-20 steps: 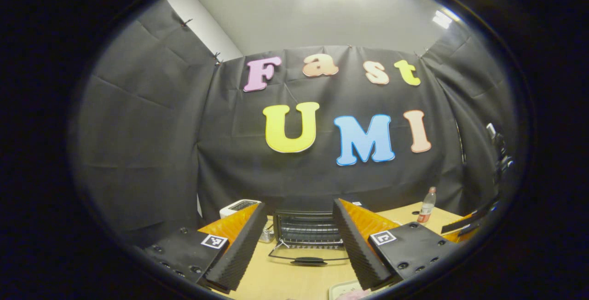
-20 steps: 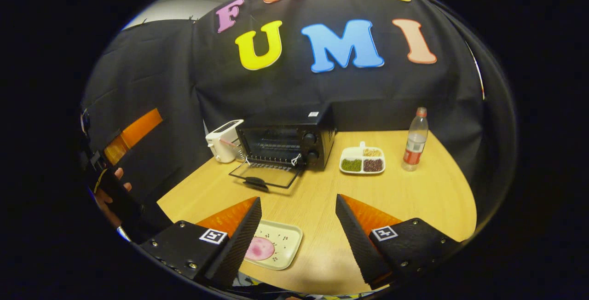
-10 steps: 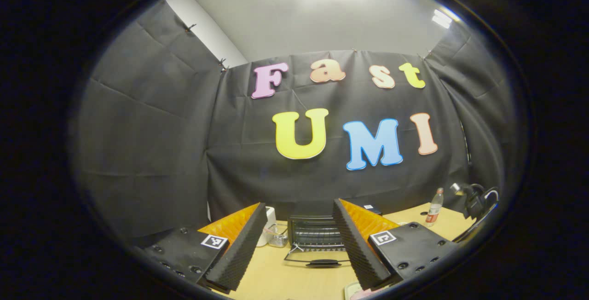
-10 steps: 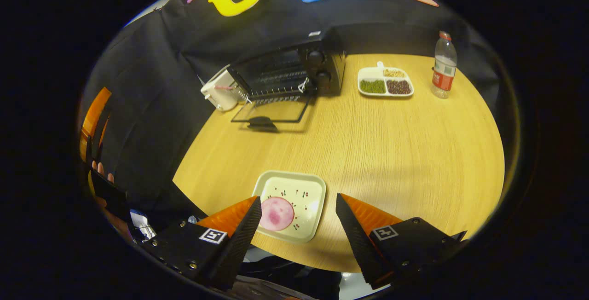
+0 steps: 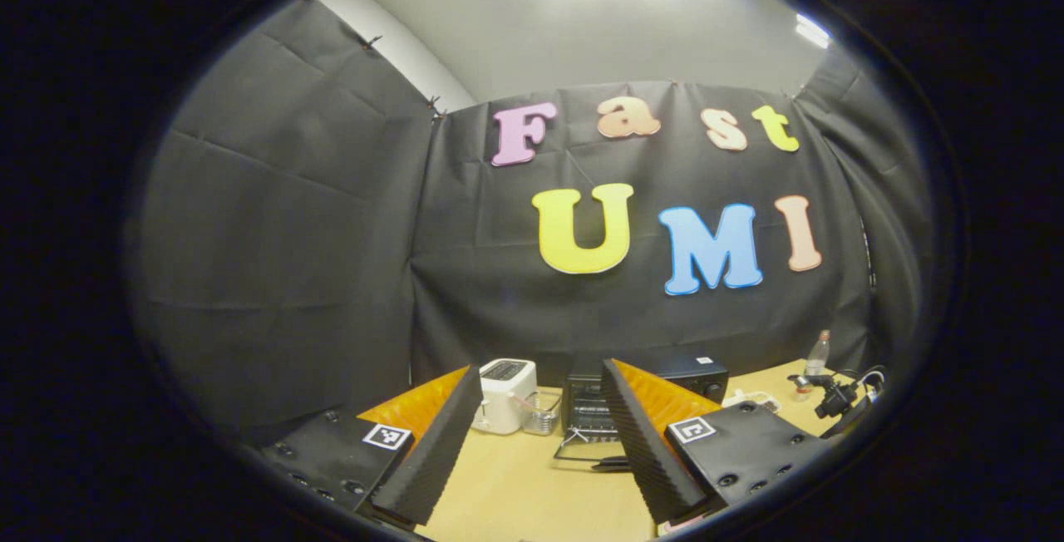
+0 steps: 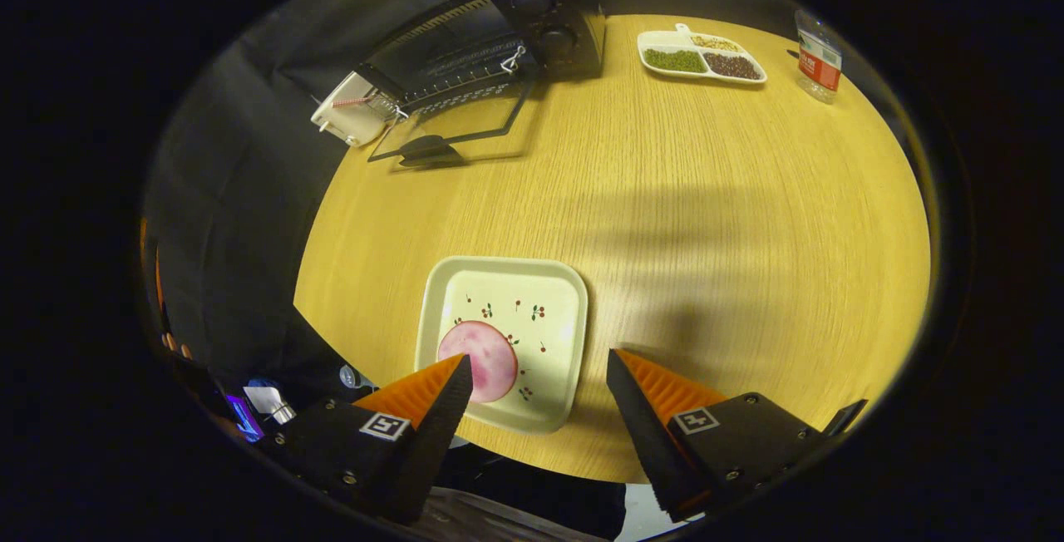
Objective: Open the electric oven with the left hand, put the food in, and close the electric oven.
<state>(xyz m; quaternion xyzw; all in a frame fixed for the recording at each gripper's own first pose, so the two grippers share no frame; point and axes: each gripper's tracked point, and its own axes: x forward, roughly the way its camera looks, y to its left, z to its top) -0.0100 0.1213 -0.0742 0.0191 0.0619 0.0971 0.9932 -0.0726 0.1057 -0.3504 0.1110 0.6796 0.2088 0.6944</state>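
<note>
- The right tool (image 6: 536, 401) is seen wide open with nothing between its fingers, hovering over the near edge of the bench above the plate; one finger (image 6: 432, 409) overlaps the plate's near left corner in the right gripper view, though contact cannot be judged.
- The left tool (image 5: 540, 434) is likewise held wide open and empty, raised above the bench and pointed toward the far wall, with the oven seen past its fingers.
- The round wooden bench (image 6: 706, 218) is spread across the right gripper view, with a soft shadow cast over its middle.
- The electric oven (image 6: 499, 35) is set at the far left of the bench; its glass door (image 6: 453, 122) is dropped fully open and lies flat toward the bench, and the wire rack inside is exposed.
- A white toaster (image 6: 349, 110) is placed just beside the oven, on its left.
- The square white plate (image 6: 540, 309) is set near the front edge of the bench, well apart from the oven.
- A divided tray (image 6: 702, 56) of green, dark and pale grains is seen to the right of the oven.
- A clear bottle (image 6: 819, 56) with a red label is stood near that tray at the far right.
- The food, a round pink slice (image 6: 480, 347), is lying on the plate's near left part.
</note>
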